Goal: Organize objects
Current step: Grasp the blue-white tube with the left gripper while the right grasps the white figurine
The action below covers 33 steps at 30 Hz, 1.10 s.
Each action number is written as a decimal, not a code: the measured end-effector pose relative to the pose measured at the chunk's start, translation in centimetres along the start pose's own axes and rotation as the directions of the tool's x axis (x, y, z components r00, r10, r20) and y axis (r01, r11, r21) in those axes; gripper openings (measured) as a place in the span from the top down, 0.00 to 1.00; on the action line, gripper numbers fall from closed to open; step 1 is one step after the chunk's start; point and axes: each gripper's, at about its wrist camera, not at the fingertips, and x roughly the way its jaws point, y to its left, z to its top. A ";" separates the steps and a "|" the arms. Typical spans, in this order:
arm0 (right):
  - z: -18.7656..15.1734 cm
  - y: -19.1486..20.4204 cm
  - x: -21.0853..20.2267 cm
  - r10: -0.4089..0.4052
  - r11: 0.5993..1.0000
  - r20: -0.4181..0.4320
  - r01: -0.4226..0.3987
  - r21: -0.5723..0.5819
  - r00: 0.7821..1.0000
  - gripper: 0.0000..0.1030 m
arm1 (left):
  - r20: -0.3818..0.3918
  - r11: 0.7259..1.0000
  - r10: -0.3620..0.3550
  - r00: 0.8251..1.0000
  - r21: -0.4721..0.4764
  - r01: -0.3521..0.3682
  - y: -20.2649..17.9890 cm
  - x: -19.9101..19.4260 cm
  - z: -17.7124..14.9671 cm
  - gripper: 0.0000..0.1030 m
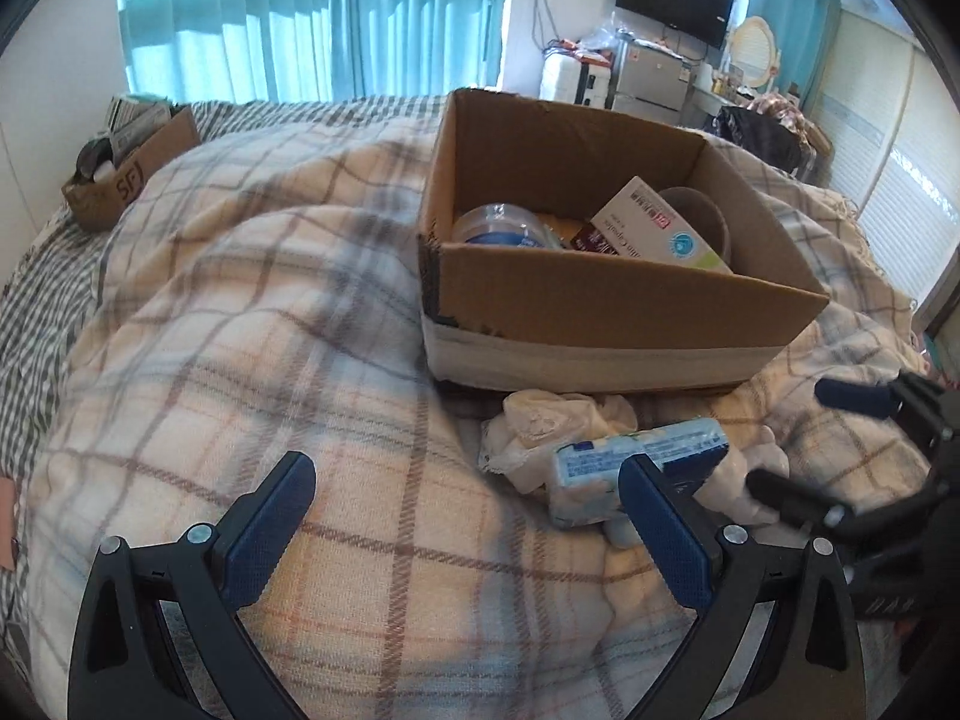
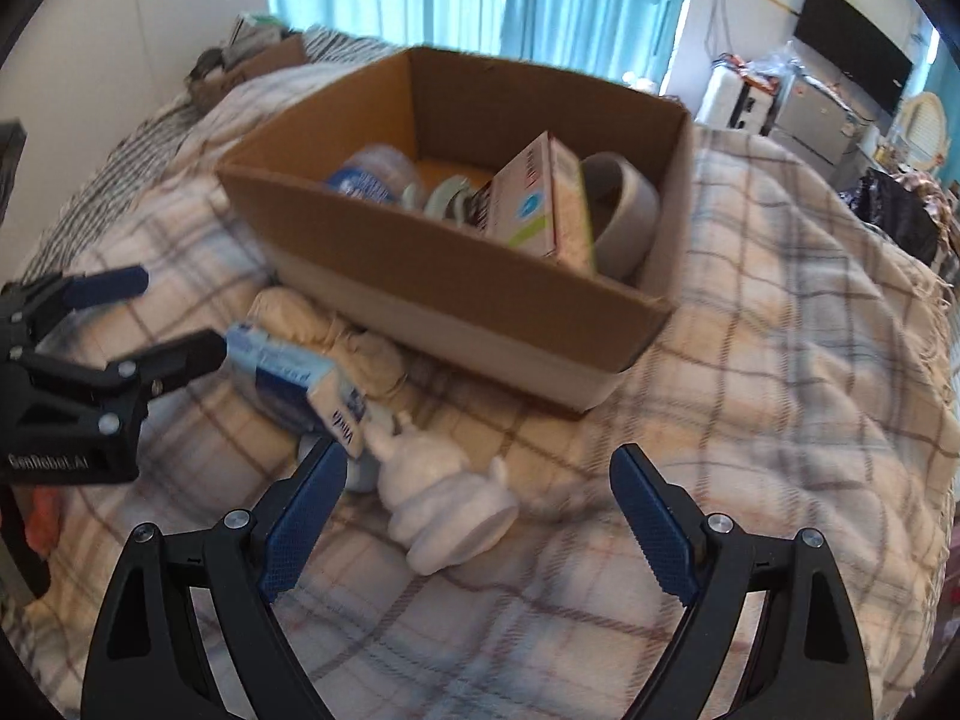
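Observation:
An open cardboard box sits on the plaid blanket and holds a medicine carton, a clear lidded tub, tape rolls and a round container. In front of it lie a blue-and-white tissue pack, crumpled cream bags and a white figurine. My left gripper is open and empty, its right finger beside the tissue pack. My right gripper is open and empty, with the figurine between its fingers.
A second small cardboard box with items stands at the far left of the bed. The plaid blanket is lumpy. A grey striped sheet lies at the left. Curtains, a TV and cluttered furniture stand beyond the bed.

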 end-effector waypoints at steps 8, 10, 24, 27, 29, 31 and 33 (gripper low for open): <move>-0.7 0.7 2.9 -0.027 0.999 -0.113 0.023 -0.034 0.993 0.14 | -0.011 1.000 0.006 1.000 0.014 -0.006 -0.3 0.4 -0.2 0.00; -0.8 0.8 3.6 -0.032 0.999 -0.145 0.026 -0.044 0.989 0.21 | -0.011 1.000 0.012 1.000 0.022 -0.012 -0.4 0.5 -0.2 0.00; -1.6 -1.3 -2.5 -0.048 0.996 0.039 0.045 0.072 0.998 0.43 | -0.059 0.998 -0.007 0.998 0.059 0.010 -2.2 0.5 -1.2 0.00; -1.6 -2.5 -3.4 -0.051 0.992 0.064 0.044 0.115 0.997 0.43 | -0.093 0.996 -0.083 0.992 0.013 0.084 -2.9 0.7 -1.6 0.00; -1.6 -3.0 -3.9 -0.050 0.989 0.079 0.038 0.145 0.996 0.43 | -0.114 0.994 -0.111 0.987 -0.004 0.111 -3.6 1.2 -1.8 0.00; -1.4 -3.0 -4.0 -0.056 0.987 0.087 0.042 0.157 0.995 0.43 | -0.122 0.996 -0.082 0.989 0.011 0.084 -4.4 1.7 -1.8 0.00; -1.5 -2.9 -3.8 -0.050 0.986 0.088 0.035 0.163 0.995 0.43 | -0.127 0.997 -0.069 0.990 0.013 0.071 -4.9 2.1 -1.6 0.00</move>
